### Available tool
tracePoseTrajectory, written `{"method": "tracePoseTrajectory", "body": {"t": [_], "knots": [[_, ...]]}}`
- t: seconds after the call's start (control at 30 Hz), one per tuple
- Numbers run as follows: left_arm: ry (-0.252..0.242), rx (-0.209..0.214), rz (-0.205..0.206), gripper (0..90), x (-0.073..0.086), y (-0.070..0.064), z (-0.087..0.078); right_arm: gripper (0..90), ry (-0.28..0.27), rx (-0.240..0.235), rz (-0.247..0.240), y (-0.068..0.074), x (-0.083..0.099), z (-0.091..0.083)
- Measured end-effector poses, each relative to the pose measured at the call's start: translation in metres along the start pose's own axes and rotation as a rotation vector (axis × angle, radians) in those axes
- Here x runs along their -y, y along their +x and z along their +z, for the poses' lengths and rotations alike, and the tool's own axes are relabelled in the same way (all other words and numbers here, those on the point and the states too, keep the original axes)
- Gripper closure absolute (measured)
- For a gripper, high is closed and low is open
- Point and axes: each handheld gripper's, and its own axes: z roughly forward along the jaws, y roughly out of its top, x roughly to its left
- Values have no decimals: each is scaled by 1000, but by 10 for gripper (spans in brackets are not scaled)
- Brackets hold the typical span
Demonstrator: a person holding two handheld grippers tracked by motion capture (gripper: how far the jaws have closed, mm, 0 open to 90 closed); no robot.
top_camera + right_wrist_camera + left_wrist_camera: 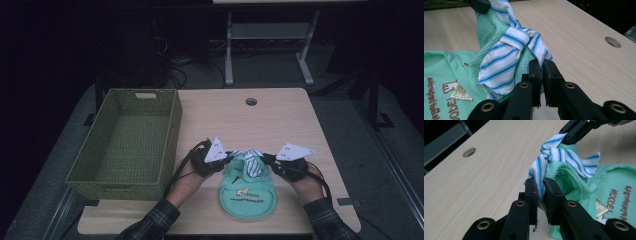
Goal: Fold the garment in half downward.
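Observation:
A mint-green waffle bib (248, 192) with brown printed lettering lies flat near the table's front edge. Its blue-and-white striped ties (250, 161) are knotted at the neck end. My left gripper (231, 157) is shut on one striped tie end (537, 173), pinched between its jaws (540, 187). From the other side, my right gripper (265, 157) is shut on the other tie end (539, 51), which runs down into its jaws (542, 67). The knot (515, 37) sits raised between the two grippers, and green cloth (571, 180) bunches under it.
A large green woven basket (171, 140) stands at the left of the wooden table (285, 120), with nothing in it. A round cable hole (251, 101) is at the table's far middle. Beyond the table are a dark floor and a metal stand (229, 50).

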Motion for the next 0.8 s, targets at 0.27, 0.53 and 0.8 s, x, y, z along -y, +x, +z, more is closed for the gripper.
{"method": "tracePoseTrajectory", "body": {"t": [0.27,0.53,0.8], "knots": [[12,59,-15,756,6,-16,-6,783,-6,-63,44,8,12,-13],[51,101,-6,736,15,-29,-6,788,4,-106,64,19,22,-23],[111,127,15,760,19,-38,2,824,46,-144,70,25,31,-20]]}}
